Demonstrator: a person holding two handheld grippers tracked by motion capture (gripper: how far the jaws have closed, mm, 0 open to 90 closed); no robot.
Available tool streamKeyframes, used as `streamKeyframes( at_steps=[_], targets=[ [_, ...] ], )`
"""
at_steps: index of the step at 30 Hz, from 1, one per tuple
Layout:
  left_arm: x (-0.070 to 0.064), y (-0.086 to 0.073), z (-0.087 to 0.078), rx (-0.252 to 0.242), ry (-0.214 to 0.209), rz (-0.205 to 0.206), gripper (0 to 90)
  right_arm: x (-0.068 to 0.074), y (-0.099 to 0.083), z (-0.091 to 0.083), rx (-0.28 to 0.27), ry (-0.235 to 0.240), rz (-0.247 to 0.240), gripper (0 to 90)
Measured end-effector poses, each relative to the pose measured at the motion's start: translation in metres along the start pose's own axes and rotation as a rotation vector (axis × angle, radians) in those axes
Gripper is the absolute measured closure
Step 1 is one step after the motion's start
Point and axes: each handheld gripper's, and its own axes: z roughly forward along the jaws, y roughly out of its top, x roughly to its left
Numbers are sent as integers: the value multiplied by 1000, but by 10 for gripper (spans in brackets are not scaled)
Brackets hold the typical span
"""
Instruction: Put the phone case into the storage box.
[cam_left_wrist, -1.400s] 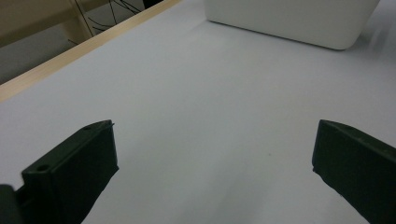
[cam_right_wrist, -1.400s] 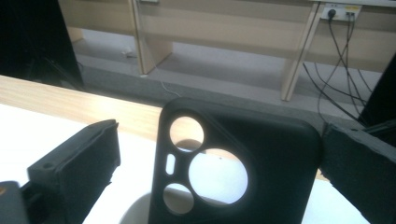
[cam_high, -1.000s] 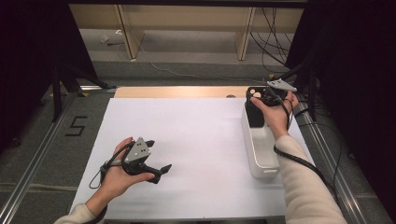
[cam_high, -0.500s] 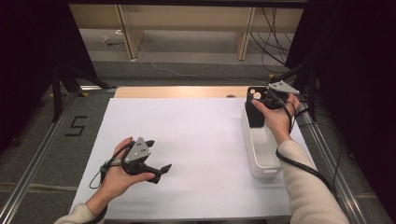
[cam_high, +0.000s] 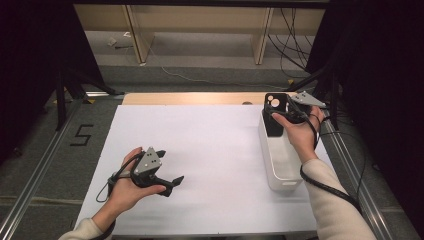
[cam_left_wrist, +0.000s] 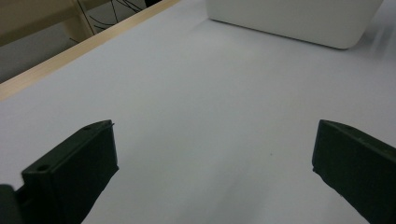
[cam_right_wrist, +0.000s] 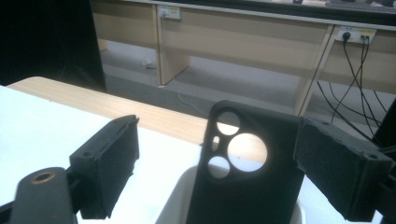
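Little has moved since a second ago: my right hand has eased slightly toward me at the bin's far end, and my left has stayed put.

Left side first. From the high view, my left gripper (cam_high: 167, 181) sits low over the near-left part of the white table sheet (cam_high: 210, 150), held in my left hand (cam_high: 131, 187), jaws pointing right. Its own view adds what the overhead does not: both jaws stand wide apart with bare sheet between them, nothing gripped, and the white bin (cam_left_wrist: 289, 18) lies well ahead at the top edge.

Right side. In the high view the white bin (cam_high: 280, 155) lies along the sheet's right edge, and the black phone case (cam_high: 274, 115) stands upright at its far end, with my right gripper (cam_high: 290, 116) just beside it. Grip is unclear from overhead. My right gripper view settles it: the black phone case (cam_right_wrist: 247, 172) rises from the bin between the jaws, camera cutouts facing me, close against the right jaw, with a clear gap to the left jaw. Jaws are parted, not clamped.
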Motion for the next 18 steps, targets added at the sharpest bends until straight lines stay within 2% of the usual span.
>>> streamKeyframes(
  at_steps=[18],
  targets=[
    [0, 0, 0, -1, 3, -3, 0, 20, -5, -17, -6, 75, -23, 152]
  ],
)
